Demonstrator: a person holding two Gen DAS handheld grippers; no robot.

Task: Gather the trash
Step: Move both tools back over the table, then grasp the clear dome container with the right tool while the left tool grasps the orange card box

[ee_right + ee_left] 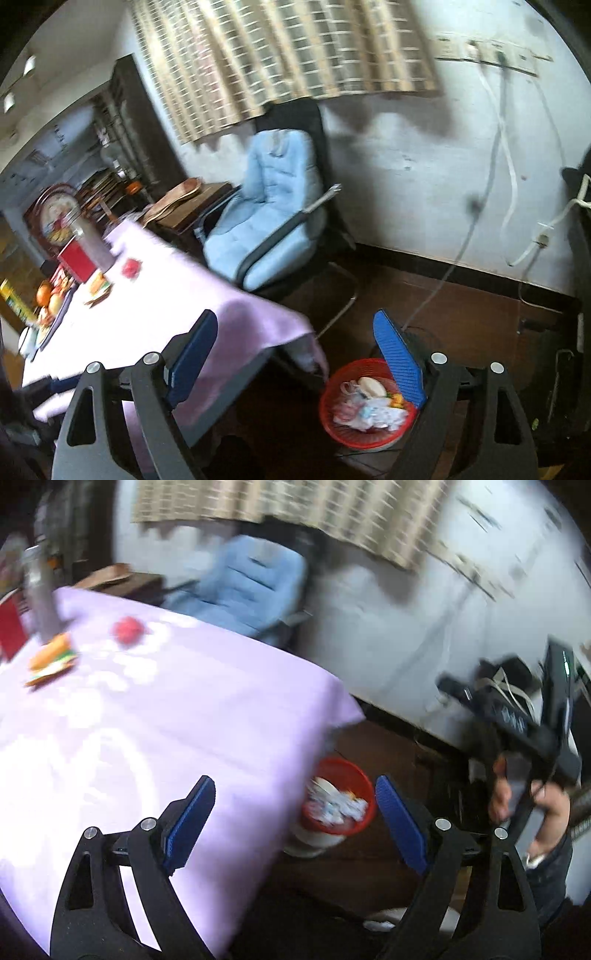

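Observation:
A red waste basket (338, 797) stands on the dark floor by the table corner, filled with crumpled paper and wrappers; it also shows in the right wrist view (369, 404). My left gripper (295, 805) is open and empty, above the table edge and the basket. My right gripper (295, 343) is open and empty, above the table corner with the basket to its lower right. The other hand-held gripper (524, 720) shows at the right of the left wrist view. A red crumpled item (127, 629) lies on the lilac tablecloth (184, 720); it also shows in the right wrist view (132, 267).
A toy burger (53, 659), a grey bottle (38, 590) and a red box (77, 264) stand at the table's far end, with fruit (50, 297) beside them. A chair with a blue cushion (273, 210) stands behind the table. Cables (495, 177) hang on the white wall.

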